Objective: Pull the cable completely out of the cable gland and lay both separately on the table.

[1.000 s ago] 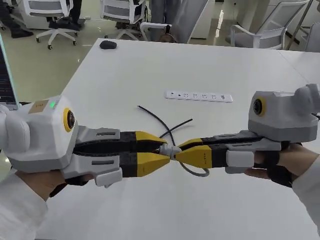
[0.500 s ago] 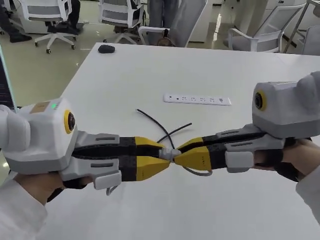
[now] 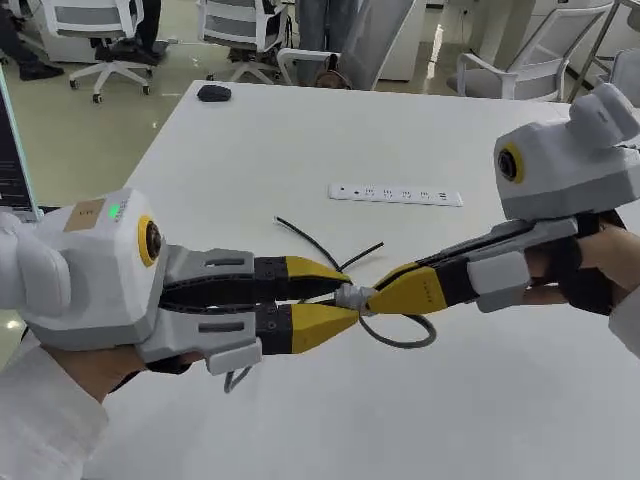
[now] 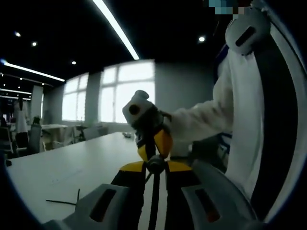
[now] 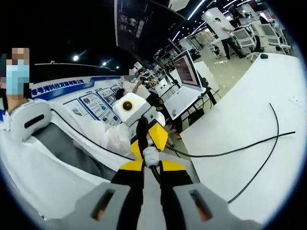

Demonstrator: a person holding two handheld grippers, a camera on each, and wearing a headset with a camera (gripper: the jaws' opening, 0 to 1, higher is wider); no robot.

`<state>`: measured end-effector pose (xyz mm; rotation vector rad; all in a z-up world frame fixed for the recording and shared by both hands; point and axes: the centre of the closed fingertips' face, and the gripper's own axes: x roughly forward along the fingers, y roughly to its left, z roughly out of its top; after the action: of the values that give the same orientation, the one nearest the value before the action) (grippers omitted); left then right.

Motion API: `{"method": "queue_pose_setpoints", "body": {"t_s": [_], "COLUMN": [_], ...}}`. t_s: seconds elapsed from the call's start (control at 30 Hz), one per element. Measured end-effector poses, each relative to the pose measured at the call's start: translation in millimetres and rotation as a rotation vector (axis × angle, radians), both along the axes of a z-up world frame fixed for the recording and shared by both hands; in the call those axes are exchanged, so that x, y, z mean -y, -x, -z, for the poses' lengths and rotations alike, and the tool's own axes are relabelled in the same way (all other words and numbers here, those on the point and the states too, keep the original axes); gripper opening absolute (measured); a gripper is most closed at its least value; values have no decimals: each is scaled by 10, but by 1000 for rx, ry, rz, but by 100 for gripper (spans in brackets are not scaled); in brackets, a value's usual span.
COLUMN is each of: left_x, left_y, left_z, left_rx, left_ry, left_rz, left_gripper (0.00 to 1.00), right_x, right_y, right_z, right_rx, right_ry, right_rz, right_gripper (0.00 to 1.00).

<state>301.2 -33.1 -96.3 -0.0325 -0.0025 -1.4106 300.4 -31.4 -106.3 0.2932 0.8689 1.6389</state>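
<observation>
Above the white table (image 3: 250, 150), my two grippers meet tip to tip. A small whitish cable gland (image 3: 350, 296) sits between the yellow jaws of my left gripper (image 3: 353, 297), which is shut on it. My right gripper (image 3: 376, 295) comes in from the right, tilted upward, and is shut on the grey cable (image 3: 405, 343) right at the gland. The cable sags in a loop below it. In the left gripper view the gland (image 4: 157, 164) sits at my own jaw tips. In the right gripper view the gland (image 5: 151, 155) lies just past my tips.
Thin black cable pieces (image 3: 300, 238) lie crossed on the table just behind the grippers. A white power strip (image 3: 395, 195) lies farther back and a dark mouse (image 3: 213, 93) sits near the far edge. Office chairs (image 3: 100, 30) stand beyond the table.
The right gripper has risen and tilted up at the hand end. The grey loop under it has grown longer. The tips still meet at the gland.
</observation>
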Motion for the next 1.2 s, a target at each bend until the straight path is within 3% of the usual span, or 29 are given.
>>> {"method": "queue_pose_setpoints", "body": {"t_s": [0.07,0.13,0.23,0.3,0.33,0.37,0.47,0.5,0.53,0.67,0.7,0.8,0.9,0.93,1.03,1.2], "left_x": [-15,-20,-49,-76,-81,-85,-88,-90,-86,-100,-97,-91,-96,-101,-119,-121], "left_y": [-21,-48,-101,-100,-97,-94,-92,-86,-106,-127,-136,-149,-165,-169,-176,-169], "left_z": [11,28,44,58,59,45,70,87,72,63,55,42,71,74,53,33], "left_rx": [-36,-54,-106,-210,-232,-247,-279,-334,-322,-360,-372,-415,-452,-469,-470,-444], "left_ry": [-13,-22,-7,32,45,73,81,91,104,129,136,160,164,173,184,170], "left_rz": [3,-6,-34,-22,-16,-15,-9,-13,-12,-6,-6,1,1,2,1,-2], "left_gripper": [16,15,14,14,13,13,13,13,13,13,13,13,13,13,13,13], "right_x": [-19,-19,-40,-60,-65,-63,-55,-60,-62,-58,-55,-55,-65,-74,-96,-114], "right_y": [-3,-17,-54,-60,-43,-26,-7,-32,-32,-13,-25,-29,-39,-44,-54,-78], "right_z": [6,22,10,-6,-25,-29,-13,-6,-8,-7,-13,-25,3,-1,-24,-21], "right_rx": [14,36,82,173,210,203,213,269,283,347,395,468,592,612,659,681], "right_ry": [3,10,1,-10,-17,-14,-9,-22,-27,-35,-39,-44,-13,-13,-28,-49], "right_rz": [-4,-3,24,35,34,34,39,44,44,54,58,62,44,47,60,75], "right_gripper": [8,8,8,7,7,7,7,7,7,8,8,8,8,8,8,9]}}
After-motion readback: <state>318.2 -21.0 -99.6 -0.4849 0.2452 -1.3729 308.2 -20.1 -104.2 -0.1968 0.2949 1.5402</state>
